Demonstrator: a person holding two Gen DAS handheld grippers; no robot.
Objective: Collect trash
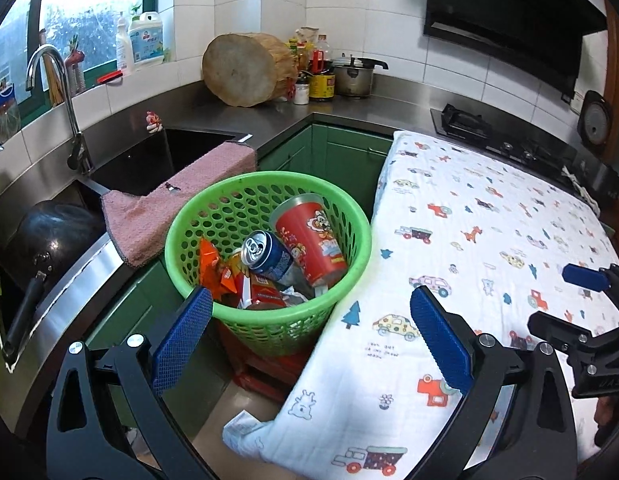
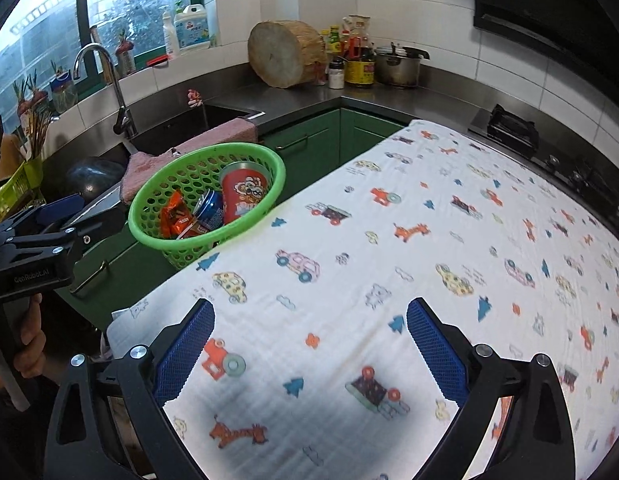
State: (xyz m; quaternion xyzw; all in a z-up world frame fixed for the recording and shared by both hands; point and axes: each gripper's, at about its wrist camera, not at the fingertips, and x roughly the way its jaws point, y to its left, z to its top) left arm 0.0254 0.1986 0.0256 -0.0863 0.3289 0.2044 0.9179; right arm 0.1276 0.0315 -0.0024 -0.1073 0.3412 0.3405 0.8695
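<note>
- Task seems nearly finished: the printed cloth over the table is seen bare, w/ no trash left on the visible part. This is a judgement only; the far edges are not fully shown.
- Trash is found in the green basket, at about 11 o'clock from the left gripper and about 10 o'clock in the right wrist view.
- Inside the basket 4 kinds of items are counted: a red snack tube, a blue drink can, an orange wrapper and a red packet near the bottom, w/ some crumpled paper.
- Left gripper: fingers are spread wide, nothing is held between the pads. It is positioned just above the basket's near rim.
- Right gripper: fingers are also wide apart and empty, over the cloth, approx. at 3 o'clock of the basket.
- Materials: the basket is of thin plastic, round, perforated w/ many holes. The can is of metal, cylindrical and lying tilted. The tube looks like cardboard w/ a metal rim. The wrapper is of crinkled foil.
- The cloth is soft, w/ a fine woven texture. The pads are of blue rubber w/ a diamond grid.
- Left to do, prob.: only a check for missed pieces.
</note>
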